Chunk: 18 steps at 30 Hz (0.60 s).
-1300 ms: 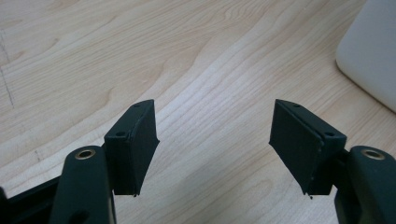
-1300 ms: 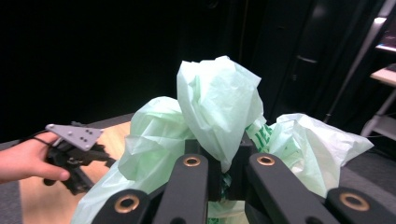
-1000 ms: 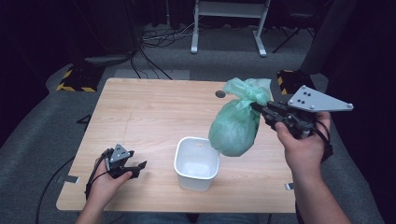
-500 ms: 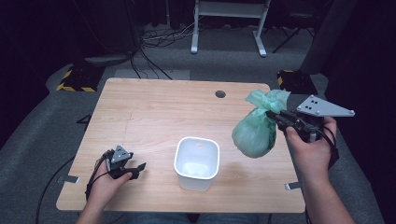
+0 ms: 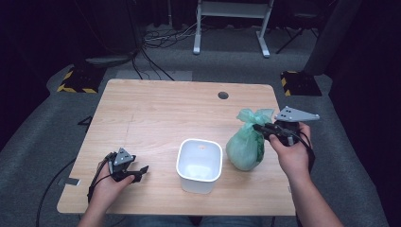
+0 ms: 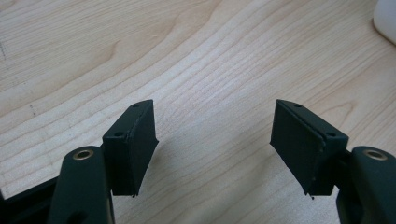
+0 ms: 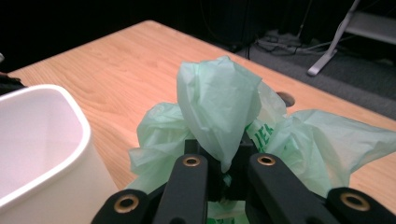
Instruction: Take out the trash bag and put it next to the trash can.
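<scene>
The right gripper (image 5: 261,127) is clenched on the gathered neck of the green plastic bag (image 5: 245,149), which sits just right of the white bin (image 5: 199,163) on the table (image 5: 156,109). The bag looks soft and bulging, probably light, with thin film that could slip or tear. That knotted top (image 7: 217,100) seems the sensible place to grab. The left gripper (image 6: 212,140) rests released, jaws spread over bare wood.
</scene>
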Each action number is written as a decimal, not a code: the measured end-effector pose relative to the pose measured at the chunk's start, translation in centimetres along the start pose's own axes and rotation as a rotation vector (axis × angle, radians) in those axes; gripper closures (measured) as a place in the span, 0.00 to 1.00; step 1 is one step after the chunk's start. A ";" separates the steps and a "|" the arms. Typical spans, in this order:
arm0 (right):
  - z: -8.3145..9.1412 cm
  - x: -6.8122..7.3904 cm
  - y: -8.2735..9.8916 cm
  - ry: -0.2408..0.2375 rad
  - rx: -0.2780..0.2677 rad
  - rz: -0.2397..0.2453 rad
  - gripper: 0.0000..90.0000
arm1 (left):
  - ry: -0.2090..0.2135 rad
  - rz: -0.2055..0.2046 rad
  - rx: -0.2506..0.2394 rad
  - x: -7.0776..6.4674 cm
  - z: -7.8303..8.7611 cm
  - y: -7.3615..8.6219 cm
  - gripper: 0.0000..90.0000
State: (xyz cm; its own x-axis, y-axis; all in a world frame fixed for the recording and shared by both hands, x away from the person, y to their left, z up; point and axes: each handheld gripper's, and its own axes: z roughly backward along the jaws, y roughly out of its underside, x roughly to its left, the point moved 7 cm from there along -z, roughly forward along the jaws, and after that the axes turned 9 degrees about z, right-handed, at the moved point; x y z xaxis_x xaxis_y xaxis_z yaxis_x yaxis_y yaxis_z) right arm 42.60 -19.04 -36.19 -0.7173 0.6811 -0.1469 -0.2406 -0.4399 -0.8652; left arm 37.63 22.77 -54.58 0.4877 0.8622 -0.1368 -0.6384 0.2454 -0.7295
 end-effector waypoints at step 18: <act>-1.1 -2.6 2.6 0.134 -0.013 -0.102 0.36 | 0.006 -0.003 0.007 -0.2 -0.3 0.1 0.37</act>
State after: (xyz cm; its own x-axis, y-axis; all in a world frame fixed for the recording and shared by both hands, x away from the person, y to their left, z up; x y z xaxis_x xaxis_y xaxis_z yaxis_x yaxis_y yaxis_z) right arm 44.60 -21.31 -38.57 -0.5956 0.7943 -0.1200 -0.2983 -0.3574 -0.8850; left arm 37.62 22.52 -54.86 0.4932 0.8588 -0.1386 -0.6410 0.2511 -0.7253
